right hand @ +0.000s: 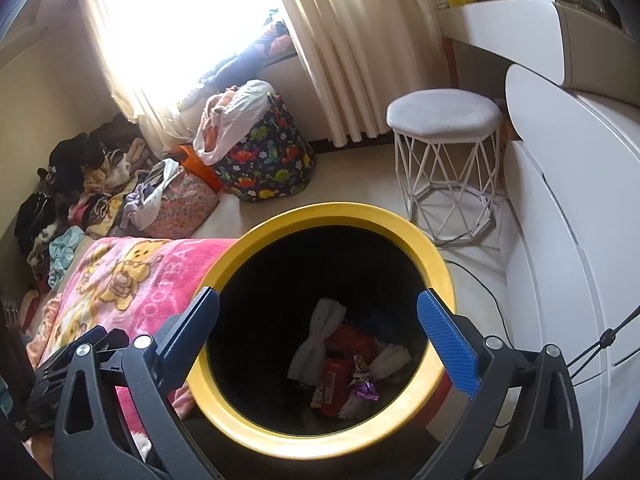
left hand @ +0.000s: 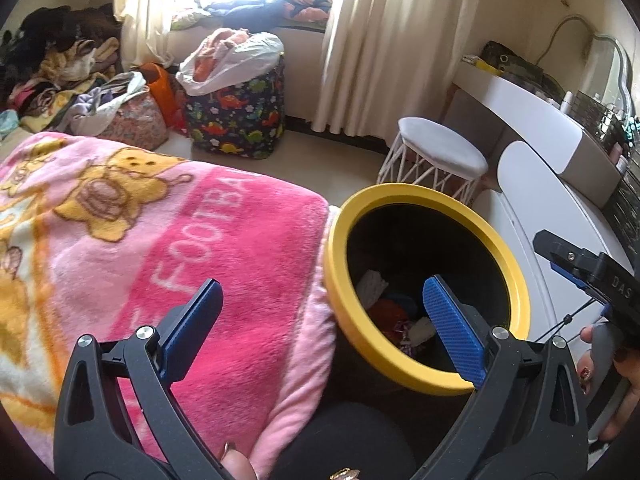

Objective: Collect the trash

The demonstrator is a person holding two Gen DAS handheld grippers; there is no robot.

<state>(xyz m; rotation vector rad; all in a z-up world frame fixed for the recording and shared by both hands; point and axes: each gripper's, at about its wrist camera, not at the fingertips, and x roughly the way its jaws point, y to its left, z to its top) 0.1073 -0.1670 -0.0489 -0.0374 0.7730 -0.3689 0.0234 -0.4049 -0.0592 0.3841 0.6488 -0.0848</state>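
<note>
A black bin with a yellow rim point(right hand: 438, 268) stands beside the bed, and its mouth fills the right wrist view. Inside lie white tissue point(right hand: 320, 328), a red wrapper point(right hand: 334, 384) and a purple wrapper point(right hand: 364, 388). My right gripper point(right hand: 320, 312) hangs over the bin's mouth, open wide, with nothing between its blue pads. In the left wrist view the same bin rim point(left hand: 340, 224) sits at centre right. My left gripper point(left hand: 320, 300) is open and empty, straddling the edge of the pink blanket point(left hand: 240, 248) and the bin. The right gripper's black body point(left hand: 592, 272) shows at the right edge.
A white wire-frame stool point(right hand: 444, 120) stands behind the bin, a white rounded dresser point(right hand: 560, 240) to its right. A dinosaur-print bag point(right hand: 268, 160) stuffed with clothes and a clothes pile point(right hand: 92, 184) lie by the curtained window. A black cable point(right hand: 488, 284) runs over the floor.
</note>
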